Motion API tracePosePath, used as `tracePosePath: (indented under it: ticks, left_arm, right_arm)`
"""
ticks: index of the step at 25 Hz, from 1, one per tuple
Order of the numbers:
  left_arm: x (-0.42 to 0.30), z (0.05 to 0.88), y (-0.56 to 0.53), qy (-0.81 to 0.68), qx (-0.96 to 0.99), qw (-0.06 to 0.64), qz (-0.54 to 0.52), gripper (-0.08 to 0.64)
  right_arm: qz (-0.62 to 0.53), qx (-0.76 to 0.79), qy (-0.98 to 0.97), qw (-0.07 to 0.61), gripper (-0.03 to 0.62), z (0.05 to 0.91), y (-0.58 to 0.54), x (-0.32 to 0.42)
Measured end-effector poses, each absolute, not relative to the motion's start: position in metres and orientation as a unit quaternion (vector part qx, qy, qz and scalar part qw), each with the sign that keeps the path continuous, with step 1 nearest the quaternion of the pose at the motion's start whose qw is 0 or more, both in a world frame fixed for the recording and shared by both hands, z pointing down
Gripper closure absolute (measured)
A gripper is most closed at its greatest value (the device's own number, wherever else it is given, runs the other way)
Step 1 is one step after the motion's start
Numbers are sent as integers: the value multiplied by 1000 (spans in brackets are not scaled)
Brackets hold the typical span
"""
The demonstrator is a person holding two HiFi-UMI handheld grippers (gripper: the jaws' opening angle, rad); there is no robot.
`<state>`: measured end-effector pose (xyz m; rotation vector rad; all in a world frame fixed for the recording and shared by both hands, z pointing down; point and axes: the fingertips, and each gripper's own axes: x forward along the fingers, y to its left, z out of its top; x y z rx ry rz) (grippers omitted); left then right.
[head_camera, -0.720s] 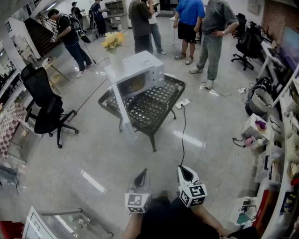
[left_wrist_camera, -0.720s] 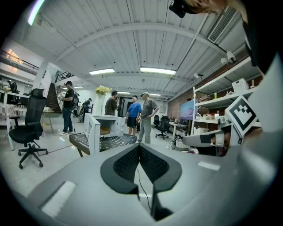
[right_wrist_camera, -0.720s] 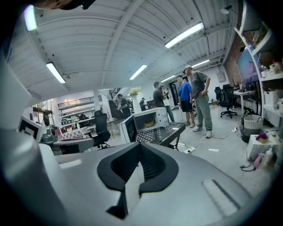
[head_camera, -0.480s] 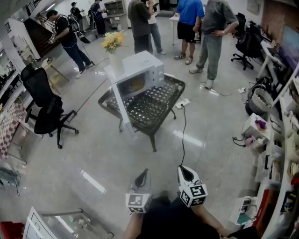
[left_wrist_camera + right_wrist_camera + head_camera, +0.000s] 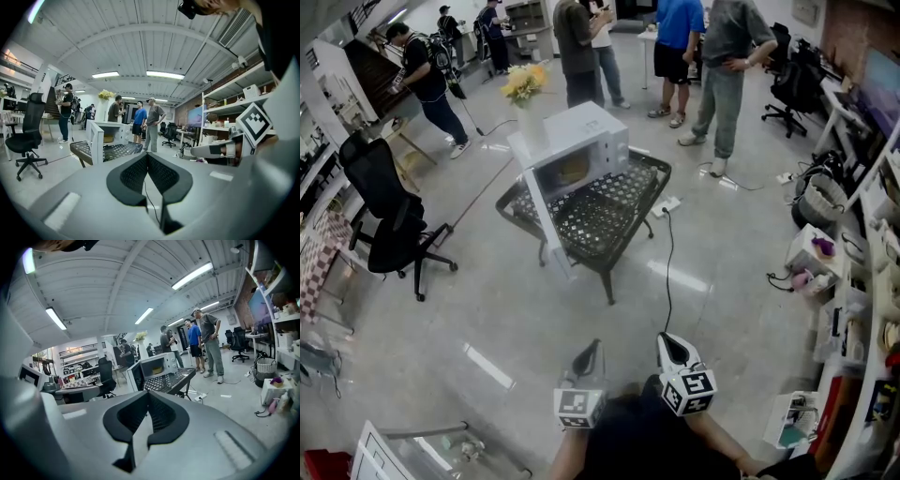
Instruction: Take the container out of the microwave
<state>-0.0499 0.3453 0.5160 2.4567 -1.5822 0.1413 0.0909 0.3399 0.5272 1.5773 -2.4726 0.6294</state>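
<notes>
Left gripper point(image 5: 586, 358): jaws fully closed, tips meeting, nothing between them. Right gripper point(image 5: 671, 348): same condition, empty. Both are held above the floor, well apart from the black mesh metal table point(image 5: 609, 211). The white box-shaped microwave oven point(image 5: 586, 131) stands at the table's far left corner, with its door point(image 5: 542, 211) swung open. The small yellowish container point(image 5: 574, 170) sits inside the cavity. It is probably light and rigid, possibly slick-walled. Grip it across opposite side walls near the rim and keep it level.
</notes>
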Motion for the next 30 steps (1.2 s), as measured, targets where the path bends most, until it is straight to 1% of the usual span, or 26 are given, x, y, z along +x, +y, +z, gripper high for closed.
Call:
tracePosePath:
  ticks: [17, 30]
  left_arm:
    - [-49, 517, 321, -534, 835, 120, 51, 552]
    - [-42, 515, 263, -534, 835, 121, 53, 552]
  right_arm:
    - [219, 517, -823, 92, 591, 530, 322, 85]
    - [219, 507, -828, 99, 591, 530, 262, 86]
